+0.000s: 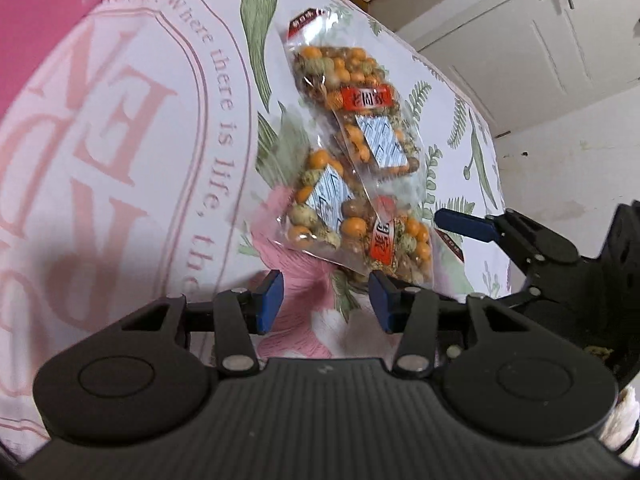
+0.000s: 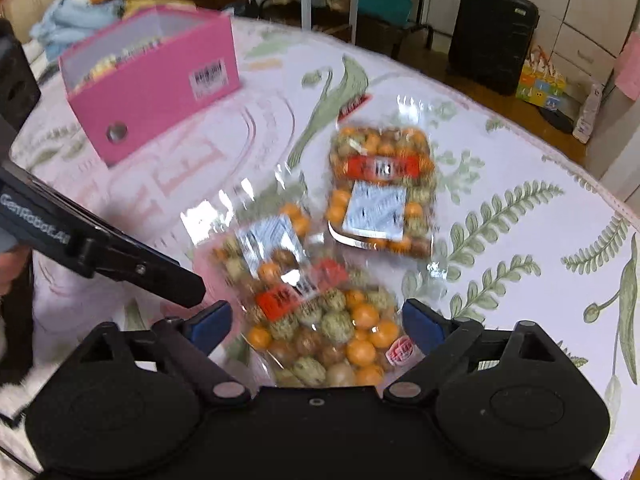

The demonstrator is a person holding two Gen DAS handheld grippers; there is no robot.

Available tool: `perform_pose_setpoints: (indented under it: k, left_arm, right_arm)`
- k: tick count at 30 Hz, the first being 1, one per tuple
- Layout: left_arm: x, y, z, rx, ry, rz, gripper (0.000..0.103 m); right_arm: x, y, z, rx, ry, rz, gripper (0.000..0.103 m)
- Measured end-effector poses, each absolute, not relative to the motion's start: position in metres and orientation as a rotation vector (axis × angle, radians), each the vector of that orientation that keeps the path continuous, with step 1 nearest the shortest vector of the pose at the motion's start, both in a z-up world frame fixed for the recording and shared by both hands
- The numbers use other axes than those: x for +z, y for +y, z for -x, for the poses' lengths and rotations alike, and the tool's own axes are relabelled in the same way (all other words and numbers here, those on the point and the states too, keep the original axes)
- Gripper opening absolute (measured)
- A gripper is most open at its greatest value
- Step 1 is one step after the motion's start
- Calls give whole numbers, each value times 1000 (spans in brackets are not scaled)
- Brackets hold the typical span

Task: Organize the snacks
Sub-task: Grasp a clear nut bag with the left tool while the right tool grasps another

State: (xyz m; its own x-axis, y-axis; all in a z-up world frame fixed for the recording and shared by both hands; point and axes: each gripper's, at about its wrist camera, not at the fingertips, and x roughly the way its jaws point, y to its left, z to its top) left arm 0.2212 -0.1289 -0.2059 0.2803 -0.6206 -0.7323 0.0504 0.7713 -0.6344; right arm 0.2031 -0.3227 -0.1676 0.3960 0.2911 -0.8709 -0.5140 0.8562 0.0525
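step: reaching for snacks, none gripped yet | pink box point(image 2: 152, 88) at table's point(image 2: 520, 168) far left edge | left gripper point(image 1: 326, 300) narrow, empty, short of near snack bag point(image 2: 320, 312) | far snack bag point(image 2: 380, 192) mid-table | right gripper point(image 2: 316, 326) wide, straddling near bag | next: likely close, carry to box

A floral-clothed table point(image 2: 520, 168) carries a pink box point(image 2: 160, 80) and clear snack bags point(image 2: 380, 188).
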Motion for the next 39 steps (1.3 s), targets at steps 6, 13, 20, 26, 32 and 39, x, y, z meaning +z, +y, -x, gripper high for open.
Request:
perform_pose_setpoints:
  k: [6,13,20,26,32,39]
  left_arm:
    - [-215,-140,-214,-452,1120,472,41]
    - [-223,-128,-219,-479,1140,609,42]
    - [-233,-123,-225,-495,1149,747,43]
    - [-217,-133,-222,-513,1107,608,33]
    - [-202,-137,-211,-428,1103,425,33]
    - [-217,-127,-222,-442,1160,530,38]
  right_arm:
    - [-182,-331,-216,573,1045,178,103]
    - [-189,-348,-222,641,1052,113,103]
    - [-193,-341,-222,620,1078,123,103]
    - [-184,-331,-217,708,1154,-19,103]
    - [-188,-292,-201,691,1169,141,103]
    - [-201,-261,-201,576,1136,314,103]
